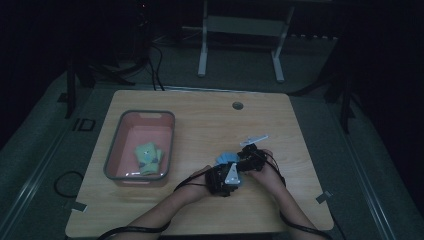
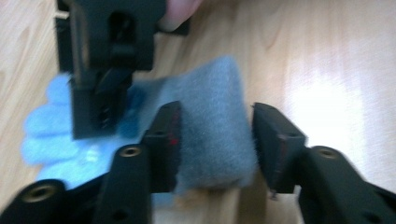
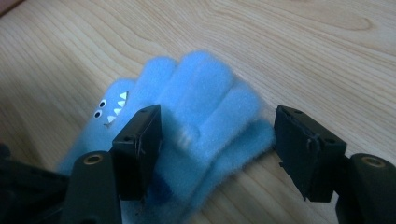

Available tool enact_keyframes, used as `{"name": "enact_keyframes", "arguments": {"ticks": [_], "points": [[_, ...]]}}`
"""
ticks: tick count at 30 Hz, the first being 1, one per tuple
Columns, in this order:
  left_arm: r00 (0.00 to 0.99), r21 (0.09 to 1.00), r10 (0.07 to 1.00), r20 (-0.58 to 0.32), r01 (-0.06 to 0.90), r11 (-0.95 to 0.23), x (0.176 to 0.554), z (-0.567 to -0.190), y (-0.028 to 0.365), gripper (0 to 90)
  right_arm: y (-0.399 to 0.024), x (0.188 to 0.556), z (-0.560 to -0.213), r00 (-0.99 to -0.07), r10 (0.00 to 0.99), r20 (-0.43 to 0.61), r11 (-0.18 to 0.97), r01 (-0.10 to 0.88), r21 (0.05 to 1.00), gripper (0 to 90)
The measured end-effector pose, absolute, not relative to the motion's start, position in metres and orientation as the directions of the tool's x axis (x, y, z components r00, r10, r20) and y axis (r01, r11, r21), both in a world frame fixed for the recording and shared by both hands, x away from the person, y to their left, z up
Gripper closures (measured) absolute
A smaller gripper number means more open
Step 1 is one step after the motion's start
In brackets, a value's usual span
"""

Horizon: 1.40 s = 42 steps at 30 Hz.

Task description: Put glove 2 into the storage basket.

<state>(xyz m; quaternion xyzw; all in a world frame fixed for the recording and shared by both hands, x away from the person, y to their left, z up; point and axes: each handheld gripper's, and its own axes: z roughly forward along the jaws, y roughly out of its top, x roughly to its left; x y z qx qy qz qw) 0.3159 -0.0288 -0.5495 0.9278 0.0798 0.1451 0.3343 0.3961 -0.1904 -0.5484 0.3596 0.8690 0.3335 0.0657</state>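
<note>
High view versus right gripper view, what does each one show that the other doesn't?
High view alone: a pink bin holding a green glove, and both forearms. Right gripper view alone: the blue glove's little face with white teeth, and the right gripper with its jaws apart around the glove's fingers. Both: the blue glove on the wooden table.

Dim light leaves the high view dark and murky, the room beyond the pale wooden bench (image 1: 200,115) nearly black. Both gripper views are far brighter but soft with blur; white glare washes the wood at right in the left gripper view.
</note>
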Motion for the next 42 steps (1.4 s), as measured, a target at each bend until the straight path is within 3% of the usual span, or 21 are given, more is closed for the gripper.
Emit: {"name": "enact_keyframes", "arguments": {"ticks": [4,11,14,22,42], "points": [[0.943,0.642,0.252,0.218,0.056,-0.765,0.316,-0.549,-0.029,64.4,-0.19,0.394,-0.548,-0.748,0.653,0.114,0.535,0.563,0.63,42.5],[0.947,0.631,0.25,0.202,0.069,-0.773,0.318,-0.545,-0.026,72.7,-0.187,0.392,-0.548,-0.779,0.611,0.144,0.554,0.55,0.625,69.4],[0.95,0.631,0.247,0.19,0.074,-0.772,0.319,-0.544,-0.024,74.5,-0.186,0.39,-0.55,-0.77,0.611,0.183,0.525,0.568,0.634,74.8],[0.954,0.62,0.233,0.186,0.07,-0.781,0.319,-0.536,-0.02,75.8,-0.187,0.391,-0.544,-0.75,0.613,0.248,0.486,0.606,0.63,78.1],[0.949,0.608,0.233,0.213,0.058,-0.792,0.313,-0.498,0.008,75.8,-0.166,0.387,-0.507,-0.787,0.569,0.24,0.474,0.552,0.686,78.1]]}}
